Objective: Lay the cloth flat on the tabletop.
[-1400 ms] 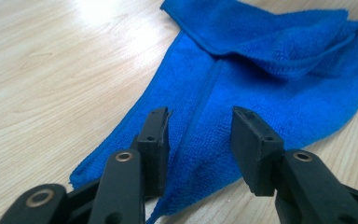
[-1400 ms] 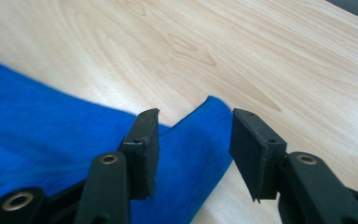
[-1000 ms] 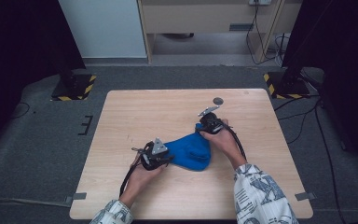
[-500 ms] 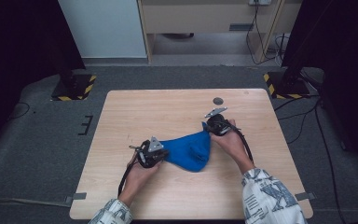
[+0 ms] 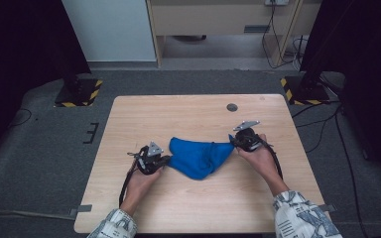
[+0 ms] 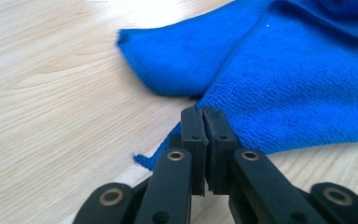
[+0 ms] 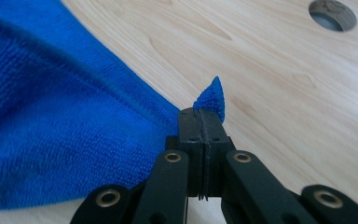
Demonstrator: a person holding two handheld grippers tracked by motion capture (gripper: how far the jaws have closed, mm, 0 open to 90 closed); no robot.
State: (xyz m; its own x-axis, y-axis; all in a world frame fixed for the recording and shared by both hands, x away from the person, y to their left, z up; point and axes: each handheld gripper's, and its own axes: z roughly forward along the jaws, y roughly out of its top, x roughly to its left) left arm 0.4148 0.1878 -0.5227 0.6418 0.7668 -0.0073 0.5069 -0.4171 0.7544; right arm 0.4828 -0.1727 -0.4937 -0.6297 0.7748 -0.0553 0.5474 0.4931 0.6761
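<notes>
Mid-table, toward the near edge, high view: cloth [image 5: 198,156] now hangs stretched between left gripper [image 5: 164,159] and right gripper [image 5: 234,140]. A second ago it was a compact bunch with the hands closer together; both have since pulled outward along the table, right one further, toward the right edge. Cloth's top edge is near taut, the bulk sags into a point toward the near edge.

Left gripper view: jaws closed tight on a cloth corner [image 6: 200,109], hem pinched between the pads, rest fanning off to the right over the wood.

Right gripper view: jaws closed on the opposite corner, a small tip [image 7: 211,100] poking past the pads. Table hole [image 7: 332,14] far off.

Read: both grips just landed and hold; spreading is under way, cloth not yet flat.
</notes>
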